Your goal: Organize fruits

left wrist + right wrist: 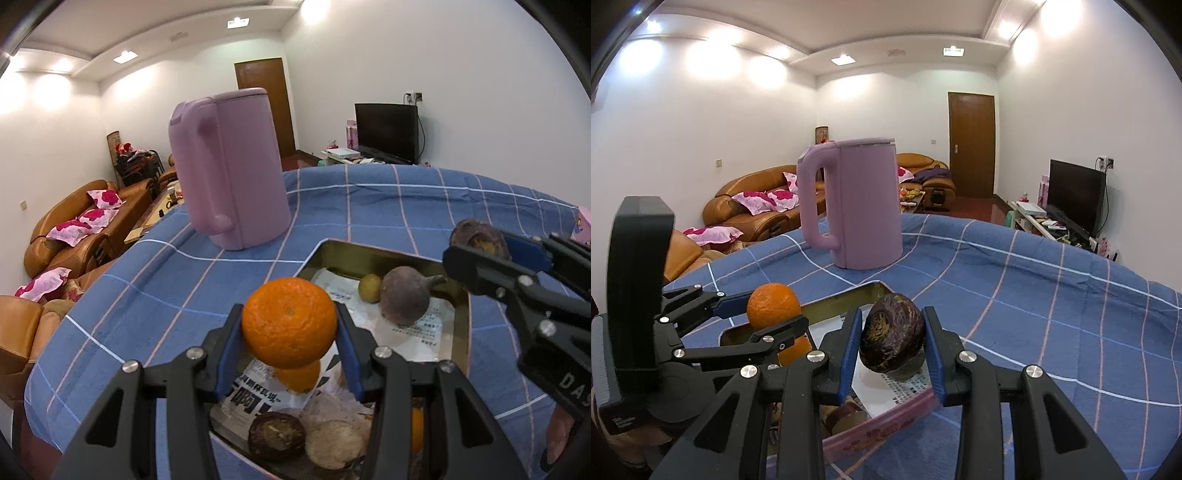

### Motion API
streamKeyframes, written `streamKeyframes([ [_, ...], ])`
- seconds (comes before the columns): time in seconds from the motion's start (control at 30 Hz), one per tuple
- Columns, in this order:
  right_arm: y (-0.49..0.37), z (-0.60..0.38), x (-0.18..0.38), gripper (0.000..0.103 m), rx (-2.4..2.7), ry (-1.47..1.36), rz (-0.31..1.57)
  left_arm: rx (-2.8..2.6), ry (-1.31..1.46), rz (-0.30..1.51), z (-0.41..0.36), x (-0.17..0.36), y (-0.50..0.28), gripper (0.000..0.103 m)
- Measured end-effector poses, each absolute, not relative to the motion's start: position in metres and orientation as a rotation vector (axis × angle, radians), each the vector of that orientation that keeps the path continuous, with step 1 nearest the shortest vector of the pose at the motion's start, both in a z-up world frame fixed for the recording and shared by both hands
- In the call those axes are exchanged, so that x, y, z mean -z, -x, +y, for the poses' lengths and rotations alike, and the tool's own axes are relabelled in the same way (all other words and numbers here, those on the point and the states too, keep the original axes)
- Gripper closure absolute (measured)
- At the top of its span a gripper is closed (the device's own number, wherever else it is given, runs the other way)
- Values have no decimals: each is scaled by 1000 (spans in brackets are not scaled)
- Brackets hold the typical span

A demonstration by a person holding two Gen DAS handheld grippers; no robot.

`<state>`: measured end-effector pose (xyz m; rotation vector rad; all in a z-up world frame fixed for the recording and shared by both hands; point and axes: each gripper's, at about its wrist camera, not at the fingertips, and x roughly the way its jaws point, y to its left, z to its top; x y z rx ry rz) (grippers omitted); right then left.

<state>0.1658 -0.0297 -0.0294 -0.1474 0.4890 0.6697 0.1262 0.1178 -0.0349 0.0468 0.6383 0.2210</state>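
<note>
The left tool (290, 328) grips an orange (289, 322) between its blue pads; the right tool (892, 341) is clamped on a dark wrinkled fruit (892, 338). Both fruits hang directly above the open tin (384, 254) on the blue checked desk (369, 206) — the relation that governs release. In the left wrist view the orange sits lower centre over the tin's near end, above a second orange (299, 376); the dark fruit sits at the right edge, over the far corner. The tin lies below each tool — placement appears to need a descent only.
</note>
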Motion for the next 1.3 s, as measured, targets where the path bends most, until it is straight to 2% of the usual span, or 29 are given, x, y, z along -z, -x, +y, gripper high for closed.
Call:
streamKeyframes([
  [0.93, -190, 1, 66, 67, -708, 159, 715, -190, -123, 755, 113, 59, -136, 53],
  [0.97, -190, 1, 66, 65, -712, 159, 716, -188, -126, 758, 112, 59, -136, 53],
  [1.03, -191, 1, 67, 50, -709, 155, 722, -188, -126, 765, 111, 60, -136, 52],
  [1.07, -191, 0, 67, 47, -712, 151, 726, -187, -125, 765, 110, 60, -135, 51],
  [1.1, -190, -1, 67, 46, -718, 147, 728, -188, -125, 767, 110, 59, -134, 46],
  [1.2, -186, -6, 64, 46, -710, 143, 704, -195, -116, 733, 108, 53, -126, 15],
  [1.23, -185, -8, 63, 46, -709, 141, 701, -199, -120, 720, 107, 50, -124, 11],
  [1.3, -183, -13, 60, 46, -703, 132, 690, -194, -130, 702, 104, 46, -119, 10],
])
